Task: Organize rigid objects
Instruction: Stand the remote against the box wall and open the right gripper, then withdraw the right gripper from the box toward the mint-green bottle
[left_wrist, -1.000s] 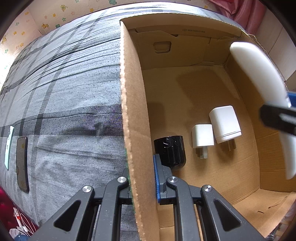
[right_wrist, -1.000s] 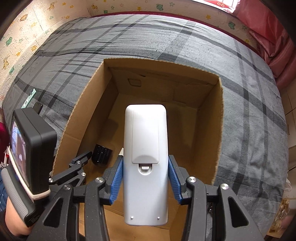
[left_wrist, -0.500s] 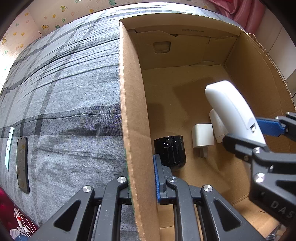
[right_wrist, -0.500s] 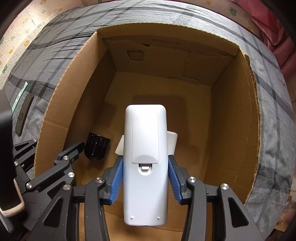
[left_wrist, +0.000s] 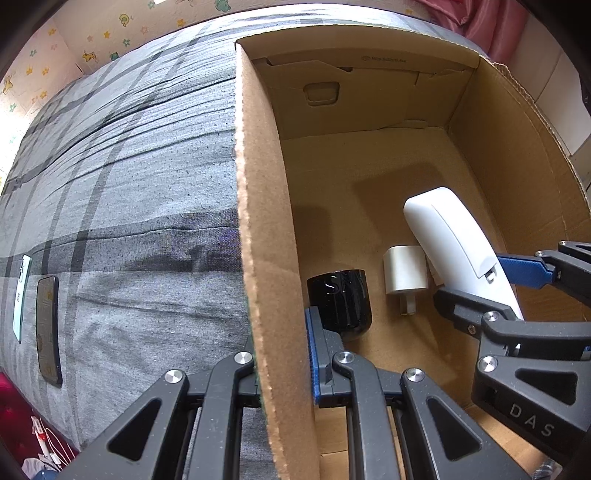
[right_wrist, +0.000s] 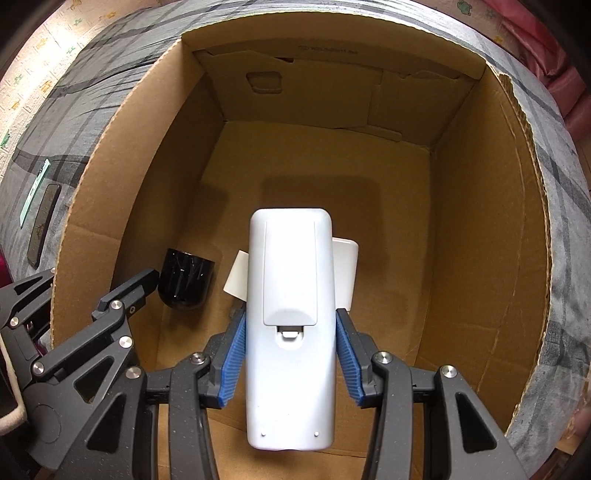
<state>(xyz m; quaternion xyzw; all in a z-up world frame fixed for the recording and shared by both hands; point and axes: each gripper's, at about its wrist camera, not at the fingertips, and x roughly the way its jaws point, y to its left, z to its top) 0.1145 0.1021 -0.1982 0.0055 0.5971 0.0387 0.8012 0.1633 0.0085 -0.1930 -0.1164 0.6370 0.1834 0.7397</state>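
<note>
- Three items, a black cup (left_wrist: 340, 301) and two white chargers (left_wrist: 405, 270), were already laid in the cardboard box (right_wrist: 480, 229).
- A white remote (right_wrist: 291, 314) was held clamped by the right gripper (right_wrist: 290, 354) low inside the box, not yet released.
- The box's left wall was pinched by the left gripper (left_wrist: 282, 363).
- A phone (left_wrist: 48, 328) was left outside, far left.

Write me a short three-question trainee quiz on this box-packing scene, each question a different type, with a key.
1. True or false: the left gripper is clamped on the cardboard box wall.
2. Multiple choice: what does the right gripper hold? A) black cup B) white remote C) white charger
3. Fill in: the dark phone lies ____ the box, on the grey bedspread.

Key: 1 true. 2 B, the white remote, over two white chargers beside the black cup. 3 outside.
</note>
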